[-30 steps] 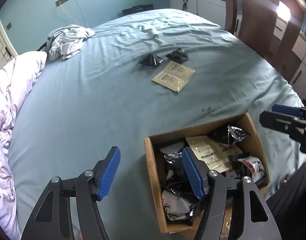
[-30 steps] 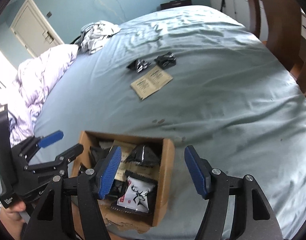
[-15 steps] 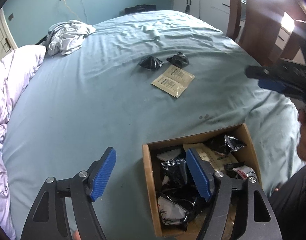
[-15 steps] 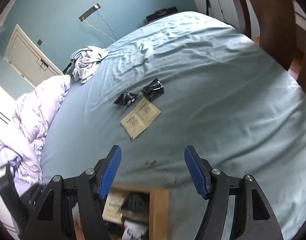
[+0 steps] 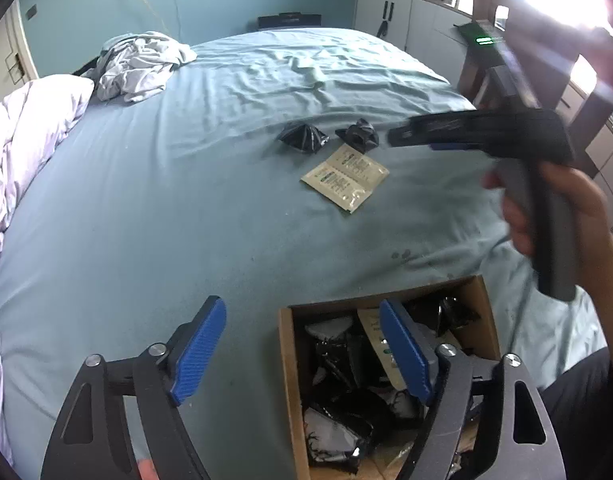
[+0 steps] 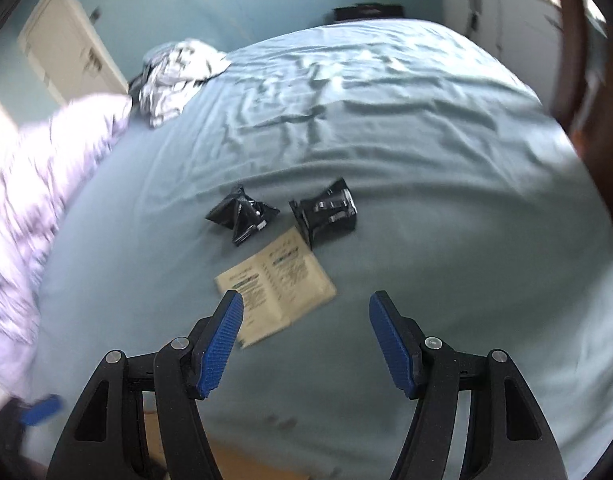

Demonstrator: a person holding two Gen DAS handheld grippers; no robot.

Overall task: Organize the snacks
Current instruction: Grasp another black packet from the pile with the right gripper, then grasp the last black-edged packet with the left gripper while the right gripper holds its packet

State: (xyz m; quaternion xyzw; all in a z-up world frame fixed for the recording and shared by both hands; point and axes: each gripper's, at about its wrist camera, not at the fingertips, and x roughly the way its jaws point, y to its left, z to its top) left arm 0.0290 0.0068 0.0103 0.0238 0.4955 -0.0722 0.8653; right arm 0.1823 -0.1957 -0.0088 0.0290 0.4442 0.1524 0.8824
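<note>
A beige snack packet [image 5: 344, 176] [image 6: 276, 282] and two black snack packets [image 5: 303, 139] [image 5: 358, 135] lie on the blue bed. In the right wrist view the black packets [image 6: 242, 218] [image 6: 326, 210] sit just beyond the beige one. A cardboard box [image 5: 290, 364] holding several snack packets stands at the bed's near edge. My left gripper [image 5: 302, 350] is open and empty, its right finger over the box. My right gripper [image 6: 306, 340] is open and empty above the bed, just short of the beige packet; it also shows in the left wrist view [image 5: 410, 136].
A lilac duvet [image 5: 22, 132] lies along the left side. Crumpled grey clothes [image 5: 138, 64] sit at the far left of the bed. White cabinets [image 5: 402, 28] and a dark wooden frame [image 5: 546, 60] stand to the right.
My right gripper has moved away from the box, forward over the bed toward the loose packets. My left gripper has stayed open over the box.
</note>
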